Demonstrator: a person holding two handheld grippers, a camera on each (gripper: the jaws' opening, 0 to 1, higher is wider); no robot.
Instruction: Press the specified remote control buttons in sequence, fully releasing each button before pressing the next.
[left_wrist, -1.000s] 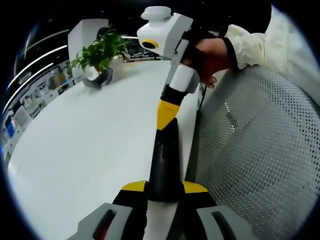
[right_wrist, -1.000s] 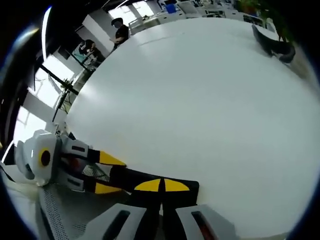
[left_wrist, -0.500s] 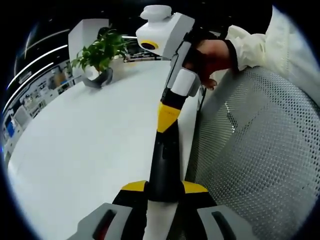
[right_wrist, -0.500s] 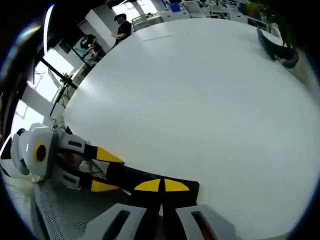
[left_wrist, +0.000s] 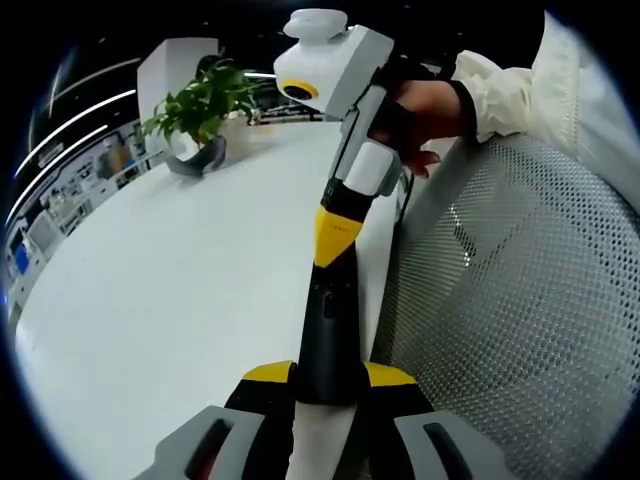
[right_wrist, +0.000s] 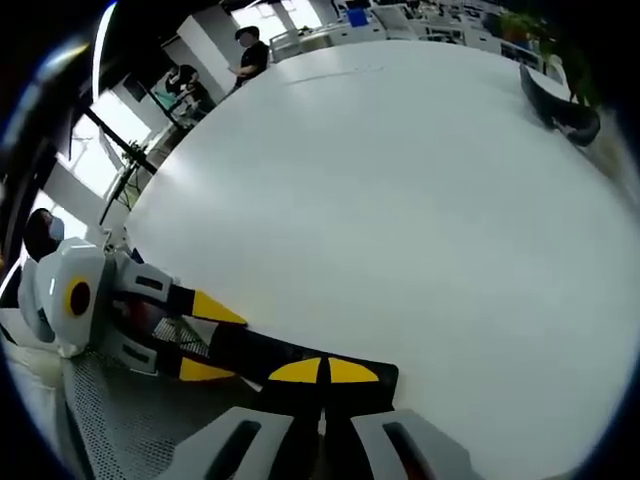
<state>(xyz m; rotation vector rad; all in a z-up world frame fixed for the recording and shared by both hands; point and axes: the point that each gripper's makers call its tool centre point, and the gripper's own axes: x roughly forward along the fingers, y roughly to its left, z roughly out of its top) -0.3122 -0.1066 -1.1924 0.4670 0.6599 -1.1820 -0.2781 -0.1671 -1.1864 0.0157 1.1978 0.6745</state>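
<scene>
In the left gripper view a long black remote (left_wrist: 330, 320) runs up from between my left gripper's (left_wrist: 330, 376) yellow-tipped jaws, which are shut on its near end. My right gripper (left_wrist: 336, 236) comes down from the top, held by a hand (left_wrist: 430, 105). Its jaws are shut together and their yellow tip rests on the remote's far part. In the right gripper view my right gripper (right_wrist: 322, 371) sits shut over the black remote (right_wrist: 260, 352). The left gripper (right_wrist: 205, 340) reaches in from the left and clamps the remote.
The remote lies along the edge of a big white table (left_wrist: 150, 290), beside a grey mesh chair back (left_wrist: 520, 300). A potted plant (left_wrist: 200, 100) stands at the table's far end, and its dark pot (right_wrist: 560, 105) is seen across the table. People (right_wrist: 245, 50) stand far off.
The right gripper's yellow tip has slid slightly along the remote toward my left gripper. The right gripper view has tilted a little. Both grips hold as before.
</scene>
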